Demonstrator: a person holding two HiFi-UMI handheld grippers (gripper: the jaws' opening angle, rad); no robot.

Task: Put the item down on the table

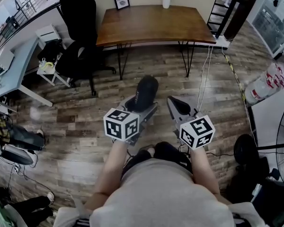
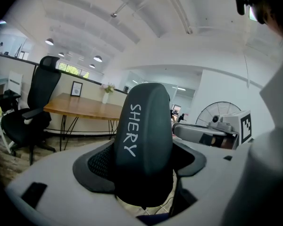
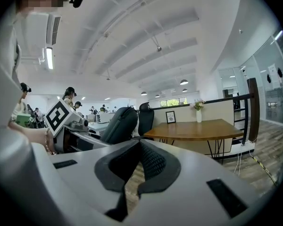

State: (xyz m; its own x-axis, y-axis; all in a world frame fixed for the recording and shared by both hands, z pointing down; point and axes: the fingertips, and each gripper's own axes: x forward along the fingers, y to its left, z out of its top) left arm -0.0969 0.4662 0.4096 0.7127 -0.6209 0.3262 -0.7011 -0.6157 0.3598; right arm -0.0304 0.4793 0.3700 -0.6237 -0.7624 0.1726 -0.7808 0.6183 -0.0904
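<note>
Head view: left gripper holds the case above the floor, well short of the table. We're mid-carry.

Left gripper view: jaws clamped on the case.

Right gripper view: right gripper pinched together, empty.

Next up: reach the table, lower, release.

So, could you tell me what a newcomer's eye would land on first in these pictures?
Most likely the dark case lettered SHERY, clamped in the left gripper above the plank floor. Beyond it stands the wooden table, with a white vase and a framed picture at its far edge. The right gripper alongside is shut and empty.
</note>
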